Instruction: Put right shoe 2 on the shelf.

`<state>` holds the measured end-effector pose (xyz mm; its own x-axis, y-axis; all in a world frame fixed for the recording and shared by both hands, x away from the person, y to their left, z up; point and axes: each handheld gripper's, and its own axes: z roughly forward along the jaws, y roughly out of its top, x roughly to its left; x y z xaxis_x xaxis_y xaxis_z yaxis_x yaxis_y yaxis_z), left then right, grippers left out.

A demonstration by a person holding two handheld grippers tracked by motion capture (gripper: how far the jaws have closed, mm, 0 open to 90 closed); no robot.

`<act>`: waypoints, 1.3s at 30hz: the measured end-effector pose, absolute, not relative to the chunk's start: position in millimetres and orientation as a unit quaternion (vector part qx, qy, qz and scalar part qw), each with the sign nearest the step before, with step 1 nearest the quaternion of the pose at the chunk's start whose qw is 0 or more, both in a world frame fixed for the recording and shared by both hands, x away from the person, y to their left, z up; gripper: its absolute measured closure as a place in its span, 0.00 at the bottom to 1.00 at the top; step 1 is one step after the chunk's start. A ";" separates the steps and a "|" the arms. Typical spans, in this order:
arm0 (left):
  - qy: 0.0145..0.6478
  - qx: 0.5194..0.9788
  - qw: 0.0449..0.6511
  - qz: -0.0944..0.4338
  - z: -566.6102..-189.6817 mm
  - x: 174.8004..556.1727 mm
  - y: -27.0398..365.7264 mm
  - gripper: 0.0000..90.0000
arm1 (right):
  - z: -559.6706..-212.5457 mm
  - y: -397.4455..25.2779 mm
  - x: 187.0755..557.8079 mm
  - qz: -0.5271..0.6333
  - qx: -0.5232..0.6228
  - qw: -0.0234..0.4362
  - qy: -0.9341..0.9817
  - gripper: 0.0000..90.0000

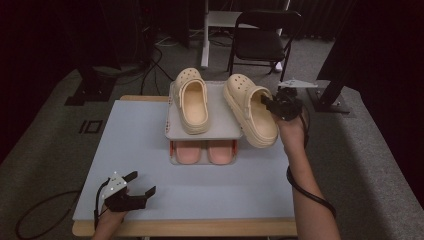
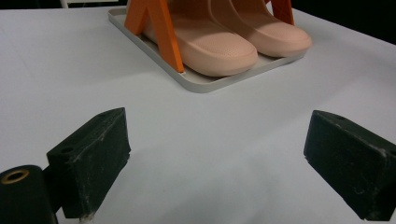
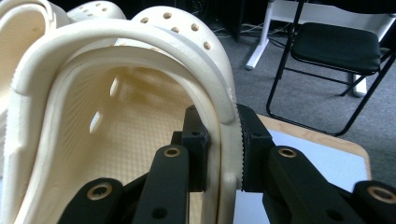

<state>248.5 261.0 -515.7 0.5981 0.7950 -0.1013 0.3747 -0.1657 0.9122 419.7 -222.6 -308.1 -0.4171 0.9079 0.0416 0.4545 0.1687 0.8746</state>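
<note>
A two-tier grey shoe rack (image 1: pixel 222 132) stands mid-table. One cream clog (image 1: pixel 192 101) lies on its top shelf. A second cream clog (image 1: pixel 248 111) (image 3: pixel 116 121) is at the shelf's right edge, tilted and partly past the rim, with my right gripper (image 1: pixel 270 105) (image 3: pixel 223 149) shut on its side wall. Two pink slippers (image 1: pixel 205 151) (image 2: pixel 233 42) sit on the lower tray. My left gripper (image 1: pixel 141 184) (image 2: pixel 215 154) rests open near the table's front left, pointing at the rack with nothing between its fingers.
The light blue mat (image 1: pixel 140 150) covers the wooden table. Orange rack supports (image 2: pixel 161 32) rise from the lower tray (image 2: pixel 201 84). A black folding chair (image 1: pixel 262 40) and a white table leg (image 1: pixel 205 35) stand behind, with cables on the floor.
</note>
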 end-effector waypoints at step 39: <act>0.393 0.735 0.514 0.202 -514.3 246.0 264.1 0.08 | -304.2 -157.2 457.6 0.438 0.498 0.258 0.703 0.85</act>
<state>246.0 264.1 -514.3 0.6097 0.7855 -0.1063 0.3689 -0.1624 0.9152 457.6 -157.2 -304.2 -0.3713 0.9256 0.0733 0.4741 0.1211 0.8721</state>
